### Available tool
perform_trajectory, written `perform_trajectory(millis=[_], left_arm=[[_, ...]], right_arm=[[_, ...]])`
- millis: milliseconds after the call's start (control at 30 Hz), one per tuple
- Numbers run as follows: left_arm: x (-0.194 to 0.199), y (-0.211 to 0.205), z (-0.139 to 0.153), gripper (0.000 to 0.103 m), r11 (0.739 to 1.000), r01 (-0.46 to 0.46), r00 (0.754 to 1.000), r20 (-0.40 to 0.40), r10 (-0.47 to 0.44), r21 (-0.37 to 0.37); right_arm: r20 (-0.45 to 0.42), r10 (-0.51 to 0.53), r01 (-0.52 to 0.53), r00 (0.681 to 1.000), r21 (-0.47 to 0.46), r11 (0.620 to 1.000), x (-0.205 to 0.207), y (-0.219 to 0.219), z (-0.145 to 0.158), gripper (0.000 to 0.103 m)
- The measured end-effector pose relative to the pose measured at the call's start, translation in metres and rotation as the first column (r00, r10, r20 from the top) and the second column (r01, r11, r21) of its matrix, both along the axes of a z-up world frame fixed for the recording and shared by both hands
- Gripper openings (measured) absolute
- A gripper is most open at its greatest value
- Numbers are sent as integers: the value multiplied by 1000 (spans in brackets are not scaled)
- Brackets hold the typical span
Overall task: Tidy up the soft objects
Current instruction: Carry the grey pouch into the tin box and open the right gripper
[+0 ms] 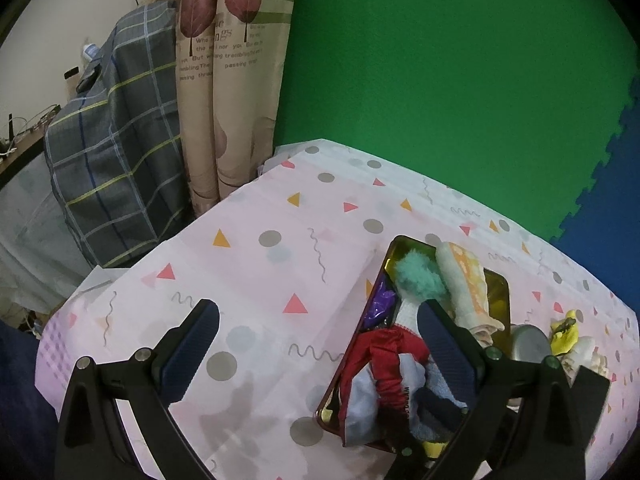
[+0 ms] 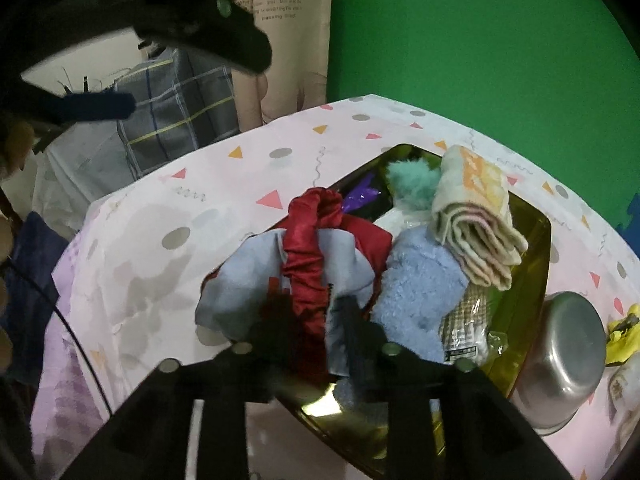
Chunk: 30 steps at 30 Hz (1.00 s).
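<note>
A gold tray (image 1: 498,294) (image 2: 536,240) on the patterned table holds several soft things: a red satin scrunchie (image 2: 308,248) (image 1: 390,350), a pale blue cloth (image 2: 256,276), a fluffy blue cloth (image 2: 416,284), a teal pom-pom (image 2: 412,178) (image 1: 416,276), a folded cream and orange towel (image 2: 476,216) (image 1: 464,280) and a purple wrapper (image 2: 362,196). My left gripper (image 1: 320,328) is open and empty, its right finger over the tray. My right gripper (image 2: 316,316) is shut on the red scrunchie and pale blue cloth above the tray.
A steel bowl (image 2: 568,360) (image 1: 528,340) stands right of the tray, with a yellow soft item (image 1: 564,332) and pale cloths beyond it. Table cover (image 1: 256,264) is pink with triangles and dots. A plaid cloth (image 1: 116,140) and curtain hang at the left; green wall behind.
</note>
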<state>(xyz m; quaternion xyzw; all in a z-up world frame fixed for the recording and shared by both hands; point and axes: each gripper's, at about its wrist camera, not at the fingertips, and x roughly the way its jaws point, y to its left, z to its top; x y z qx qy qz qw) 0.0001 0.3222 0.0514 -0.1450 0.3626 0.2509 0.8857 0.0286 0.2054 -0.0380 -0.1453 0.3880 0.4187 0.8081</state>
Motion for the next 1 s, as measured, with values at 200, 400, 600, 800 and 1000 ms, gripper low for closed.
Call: perform_trajectory(millis=[200, 400, 600, 800, 1000], left_arm=[[2, -10, 1, 98, 1000, 17, 1000, -3, -17, 21], [7, -24, 0, 98, 998, 49, 999, -7, -49, 27], [14, -51, -3, 98, 990, 115, 993, -28, -113, 80], [20, -74, -7, 98, 980, 168, 985, -47, -164, 111], [23, -99, -7, 99, 965, 231, 973, -50, -226, 124]], right_arm=[[-2, -9, 9, 1000, 19, 1000, -4, -12, 12, 40], [8, -42, 42, 999, 33, 999, -12, -43, 25, 40], [23, -121, 120, 992, 47, 992, -5, -91, 38, 41], [43, -242, 241, 969, 39, 970, 12, -156, 46, 41], [70, -395, 396, 916, 12, 918, 38, -232, 46, 41]])
